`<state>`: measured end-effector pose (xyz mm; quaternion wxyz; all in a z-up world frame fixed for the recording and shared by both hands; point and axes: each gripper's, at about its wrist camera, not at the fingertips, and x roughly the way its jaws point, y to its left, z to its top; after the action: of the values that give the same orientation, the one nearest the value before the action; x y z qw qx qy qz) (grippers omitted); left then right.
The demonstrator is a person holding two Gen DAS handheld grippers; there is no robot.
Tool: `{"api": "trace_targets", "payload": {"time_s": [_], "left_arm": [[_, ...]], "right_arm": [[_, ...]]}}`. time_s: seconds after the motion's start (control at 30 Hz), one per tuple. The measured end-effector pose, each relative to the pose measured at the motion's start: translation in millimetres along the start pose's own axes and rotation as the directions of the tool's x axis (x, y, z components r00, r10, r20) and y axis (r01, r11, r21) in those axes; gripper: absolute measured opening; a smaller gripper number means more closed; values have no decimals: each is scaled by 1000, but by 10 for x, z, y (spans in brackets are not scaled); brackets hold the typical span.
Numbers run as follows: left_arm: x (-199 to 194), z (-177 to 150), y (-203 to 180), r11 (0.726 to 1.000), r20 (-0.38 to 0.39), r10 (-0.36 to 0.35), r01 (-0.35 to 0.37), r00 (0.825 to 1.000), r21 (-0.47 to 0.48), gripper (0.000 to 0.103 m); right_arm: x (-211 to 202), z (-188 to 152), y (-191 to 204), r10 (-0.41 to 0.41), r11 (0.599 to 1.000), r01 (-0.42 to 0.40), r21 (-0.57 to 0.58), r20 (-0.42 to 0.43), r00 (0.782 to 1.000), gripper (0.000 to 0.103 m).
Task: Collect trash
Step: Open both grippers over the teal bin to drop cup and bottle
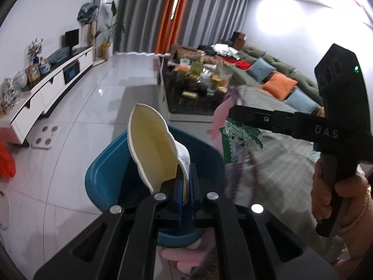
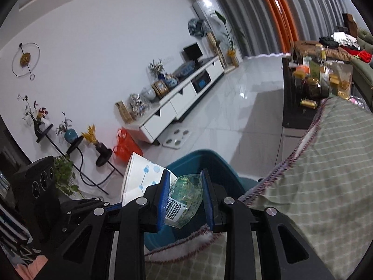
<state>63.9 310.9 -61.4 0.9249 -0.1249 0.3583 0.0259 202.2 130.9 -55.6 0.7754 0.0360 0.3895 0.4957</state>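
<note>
**Both jaws loaded above the blue bin**

Jaws of the left gripper (image 1: 185, 182) pinch a flattened paper cup (image 1: 151, 144); the right gripper (image 2: 185, 198) clamps a crumpled green wrapper (image 2: 184, 200) with a barcode. Both hang over the blue bin (image 1: 105, 182) on the tiled floor (image 1: 93, 107). A checked cloth (image 2: 326, 163) crowds the bin's right side, hiding its far edge. Beyond stands a cluttered dark worktop (image 1: 186, 93), its items blurred. Open floor stretches left toward the TV cabinet (image 1: 53, 88).

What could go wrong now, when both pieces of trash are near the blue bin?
1. The flattened cup is pinched only at its edge, so it may tip outside the bin.
2. The wrapper is light; it may stick to a pad.
3. The cloth hangs close by and could catch the right hand-held gripper.
</note>
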Motion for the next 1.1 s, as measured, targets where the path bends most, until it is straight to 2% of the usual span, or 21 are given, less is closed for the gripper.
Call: {"api": "trace_targets", "payload": {"time_s": [0.17,0.37,0.43,0.47,0.53,0.6,0.77,0.83,0.9,0.93,0.97,1.07,1.1], "left_arm": [[173,-28,114,1000,-50,13,-14,999,-25,7],[339,-4,237,998,-86,26,-31,996,-60,7],[367,2,292,997,-90,24,-31,996,-70,13],[378,-5,310,997,-90,28,-35,996,-72,19],[369,-3,334,996,-88,35,-42,996,-76,24],[363,-22,344,996,-85,41,-47,996,-79,34],[208,-36,345,994,-35,55,-58,998,-90,36],[75,-37,294,995,2,54,-53,999,-88,47],[-83,-53,191,997,58,51,-48,997,-63,65],[-189,-66,101,998,94,49,-45,994,-40,68],[-268,-81,23,999,119,42,-41,992,-17,75],[-499,-145,-288,999,206,8,-18,979,46,99],[-547,-171,-392,998,229,-6,-7,974,59,100]], "right_arm": [[268,9,60,-27,1000,26,-11,-66,997,30],[456,15,55,-44,999,45,3,-122,992,38],[486,23,65,-44,999,45,7,-132,990,41],[481,26,64,-45,999,47,9,-131,990,42],[481,27,57,-42,999,44,13,-130,991,42],[456,26,49,-41,999,44,17,-125,991,42],[325,7,83,-23,999,26,24,-104,994,42],[197,-4,109,-16,1000,17,15,-82,997,42],[26,-20,138,0,1000,0,1,-56,998,46],[-129,-52,156,4,1000,-4,-11,-29,1000,48],[-250,-72,174,7,1000,-8,-23,-13,1000,52],[-662,-191,192,-5,998,8,-56,48,999,58],[-829,-259,186,-15,997,20,-69,72,997,60]]}}
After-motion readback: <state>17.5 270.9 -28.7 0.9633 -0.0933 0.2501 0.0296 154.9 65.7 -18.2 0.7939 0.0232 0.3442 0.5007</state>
